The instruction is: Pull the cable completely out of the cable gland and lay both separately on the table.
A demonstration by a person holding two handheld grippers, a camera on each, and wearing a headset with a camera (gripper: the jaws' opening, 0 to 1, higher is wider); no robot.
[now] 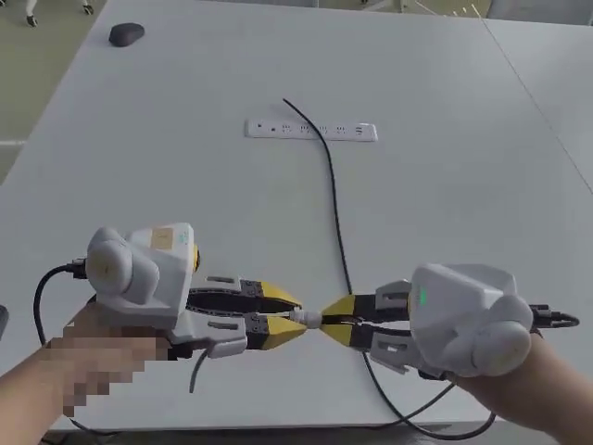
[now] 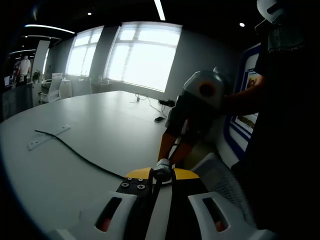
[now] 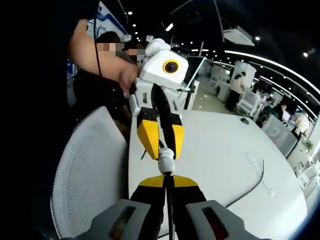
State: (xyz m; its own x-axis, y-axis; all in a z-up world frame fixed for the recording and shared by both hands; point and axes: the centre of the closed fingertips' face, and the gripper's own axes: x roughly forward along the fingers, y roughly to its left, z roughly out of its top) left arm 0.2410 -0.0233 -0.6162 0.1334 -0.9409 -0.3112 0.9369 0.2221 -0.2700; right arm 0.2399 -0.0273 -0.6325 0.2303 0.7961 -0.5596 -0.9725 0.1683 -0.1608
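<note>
Near the table's front edge, a small white cable gland (image 1: 309, 320) hangs between the two grippers' yellow jaw tips. My left gripper (image 1: 296, 321) comes in from the left and is shut on the gland (image 2: 161, 168). From the right, my right gripper (image 1: 334, 314) is shut on the black cable (image 1: 334, 209) just behind the gland (image 3: 166, 163). The cable (image 3: 169, 200) runs down between the right jaws. Its far part lies across the white table (image 1: 185, 185) toward the power strip. The other part trails past the right gripper over the front edge.
A white power strip (image 1: 310, 130) lies mid-table under the cable's far end. A dark mouse (image 1: 126, 34) sits at the far left. A grey mesh chair (image 3: 85, 170) stands at the table's front edge. The grippers' own black leads hang near that edge.
</note>
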